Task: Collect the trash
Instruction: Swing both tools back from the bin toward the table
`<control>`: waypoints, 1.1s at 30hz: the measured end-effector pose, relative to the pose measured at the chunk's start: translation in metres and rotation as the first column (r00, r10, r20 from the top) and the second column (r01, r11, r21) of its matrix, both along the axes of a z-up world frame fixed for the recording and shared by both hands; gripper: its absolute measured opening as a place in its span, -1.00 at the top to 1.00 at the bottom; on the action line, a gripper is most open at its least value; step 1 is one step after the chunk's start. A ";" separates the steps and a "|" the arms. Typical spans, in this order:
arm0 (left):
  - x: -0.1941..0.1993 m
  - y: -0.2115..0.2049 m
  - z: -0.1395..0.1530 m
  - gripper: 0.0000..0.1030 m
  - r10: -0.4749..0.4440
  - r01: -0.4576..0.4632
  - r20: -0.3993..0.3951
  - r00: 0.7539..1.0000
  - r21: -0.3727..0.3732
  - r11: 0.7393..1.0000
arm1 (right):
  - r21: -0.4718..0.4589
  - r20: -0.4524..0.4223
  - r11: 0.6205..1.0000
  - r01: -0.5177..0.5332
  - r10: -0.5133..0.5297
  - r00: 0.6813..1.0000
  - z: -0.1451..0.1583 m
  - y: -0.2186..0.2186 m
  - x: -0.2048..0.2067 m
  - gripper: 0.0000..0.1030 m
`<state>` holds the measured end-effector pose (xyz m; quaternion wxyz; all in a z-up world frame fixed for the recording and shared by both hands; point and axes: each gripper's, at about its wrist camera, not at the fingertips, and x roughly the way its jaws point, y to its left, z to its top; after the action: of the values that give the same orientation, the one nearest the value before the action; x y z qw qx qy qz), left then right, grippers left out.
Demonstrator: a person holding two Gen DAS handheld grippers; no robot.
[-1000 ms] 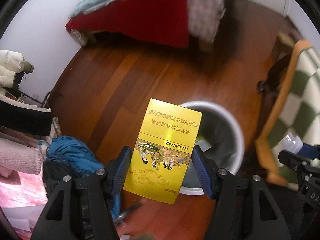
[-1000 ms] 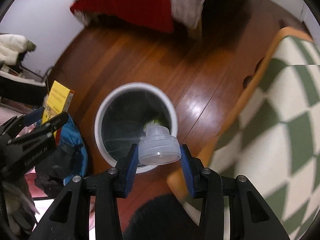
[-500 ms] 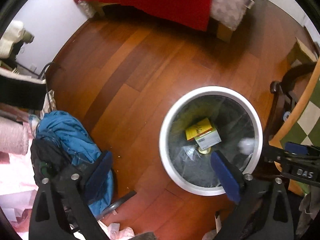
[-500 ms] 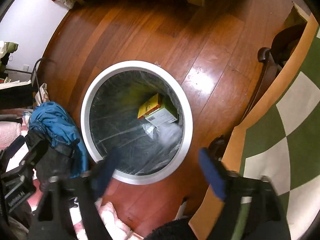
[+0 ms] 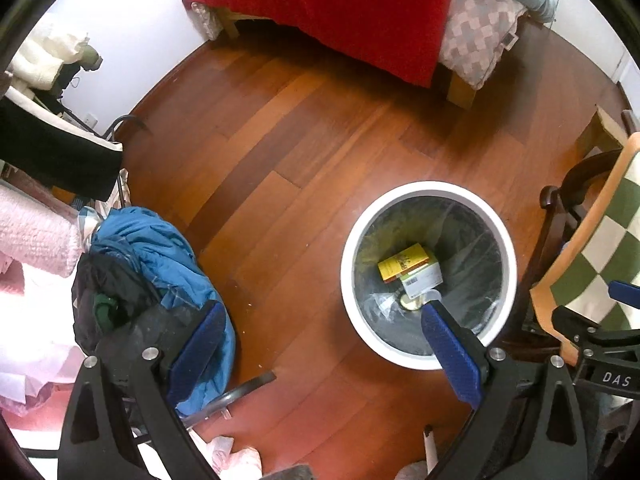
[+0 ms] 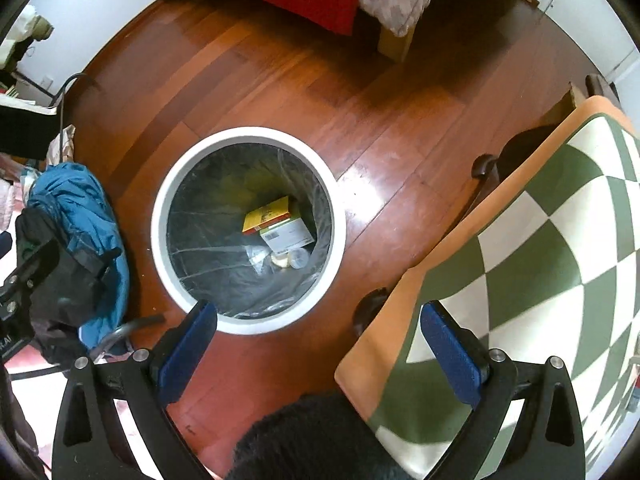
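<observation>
Both loads have left the jaws since a second ago: yellow carton and clear plastic cap, then pinched above the bin, now lie at its bottom. Left hand-held gripper [image 5: 320,354] spread wide, nothing between the blue pads; right hand-held gripper [image 6: 318,354] likewise spread and empty. Largest first: wooden floor [image 5: 288,128] runs up to a bed with a red blanket [image 5: 352,12]; a chair with a green-and-white checked cushion [image 6: 540,240] stands just right of the bin; a heap of blue and dark clothing [image 5: 156,264] lies to the left, apart from the bin. White round bin [image 6: 248,322], lined with a clear bag, holds the yellow carton [image 6: 267,214] leaning on a white box with a barcode [image 6: 286,234], then the clear cap [image 6: 299,258] and a small pale round piece beside it; what that piece is, I cannot tell. Bin looks far from full. Crumpled pale paper [image 5: 236,454] lies on the floor at the near edge of the left view, probably the next thing to collect. Risks, as I judge them: reaching low for it, the left jaws could snag the clothing heap or the grey metal bar [image 5: 240,390] next to it; thin paper may slip from the pads; a swinging gripper could clip the rim and tip the light bin.
</observation>
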<state>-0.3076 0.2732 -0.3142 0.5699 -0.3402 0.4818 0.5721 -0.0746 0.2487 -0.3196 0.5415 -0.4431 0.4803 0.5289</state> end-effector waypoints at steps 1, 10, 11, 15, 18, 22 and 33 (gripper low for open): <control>0.001 -0.003 0.004 -0.94 0.000 0.000 0.001 1.000 0.004 1.000 | 0.006 -0.008 1.000 0.002 -0.002 1.000 0.004 -0.002 0.001 -0.99; 0.005 -0.026 0.043 -0.94 0.004 -0.007 0.052 0.999 0.047 0.999 | 0.090 -0.088 0.996 0.008 0.000 0.996 0.051 -0.029 0.005 -1.00; 0.005 -0.028 0.049 -0.94 0.001 -0.004 0.060 0.998 0.052 0.999 | 0.100 -0.096 0.995 0.007 0.002 0.995 0.055 -0.032 0.005 -1.00; 0.011 -0.038 0.067 -0.94 -0.012 0.006 0.084 0.996 0.072 0.997 | 0.147 -0.140 0.989 0.015 0.006 0.990 0.082 -0.049 0.011 -1.00; 0.014 -0.046 0.085 -0.94 -0.025 0.015 0.105 0.994 0.095 0.995 | 0.186 -0.173 0.982 0.029 0.004 0.985 0.105 -0.063 0.016 -1.00; 0.022 -0.056 0.110 -0.95 -0.047 0.030 0.133 0.990 0.130 0.991 | 0.235 -0.224 0.970 0.067 -0.013 0.974 0.134 -0.082 0.031 -1.00; 0.105 -0.078 0.159 -0.94 -0.193 0.149 0.212 0.958 0.206 0.967 | 0.299 -0.403 0.895 0.330 -0.195 0.894 0.196 -0.157 0.143 -1.00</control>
<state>-0.2022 0.1955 -0.1548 0.6990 -0.3056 0.3840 0.5201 0.0685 0.0921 -0.1233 0.5827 -0.1611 0.5231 0.6008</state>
